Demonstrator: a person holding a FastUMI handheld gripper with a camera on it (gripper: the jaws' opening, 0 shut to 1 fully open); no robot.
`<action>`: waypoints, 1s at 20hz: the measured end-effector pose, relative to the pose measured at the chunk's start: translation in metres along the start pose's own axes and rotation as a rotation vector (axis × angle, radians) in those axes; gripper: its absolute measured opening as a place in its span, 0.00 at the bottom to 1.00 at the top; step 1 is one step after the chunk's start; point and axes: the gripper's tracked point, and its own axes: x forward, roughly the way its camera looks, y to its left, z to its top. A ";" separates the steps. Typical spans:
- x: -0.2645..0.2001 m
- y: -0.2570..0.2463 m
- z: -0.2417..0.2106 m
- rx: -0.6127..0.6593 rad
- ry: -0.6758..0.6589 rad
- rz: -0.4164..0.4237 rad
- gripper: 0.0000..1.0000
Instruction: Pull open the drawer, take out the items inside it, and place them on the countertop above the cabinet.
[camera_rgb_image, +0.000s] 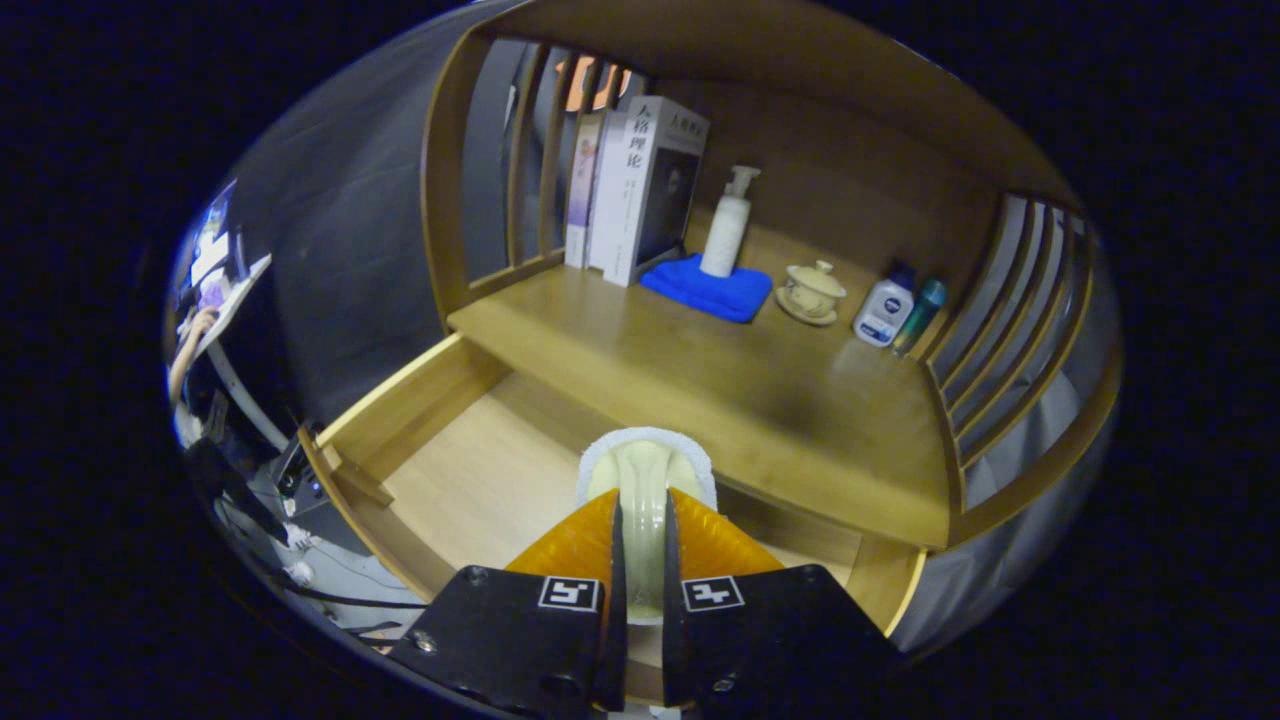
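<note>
The gripper (640, 545) clamps both fingers on a pale brush with a white fuzzy rim (646, 470), holding it above the pulled-open drawer (470, 470). Just beyond the fingers runs the front edge of the wooden countertop (700, 370). Farther back stand upright books (635, 185), a pump bottle (728, 222) on a blue cloth (705, 290), a lidded cup on a saucer (812, 292) and two small bottles (898, 308).

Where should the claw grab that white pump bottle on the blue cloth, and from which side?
Grip the pump bottle around its straight round body, below the narrow pump head. It stands upright on the blue cloth. Come from the open front of the countertop, since the books crowd one side. Right now the claw is shut on a pale brush-like item.
</note>
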 end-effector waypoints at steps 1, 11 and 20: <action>-0.002 -0.006 0.010 0.026 -0.020 -0.004 0.17; 0.039 -0.056 0.073 0.299 -0.077 -0.053 0.17; 0.086 -0.072 0.075 0.377 -0.063 -0.141 0.18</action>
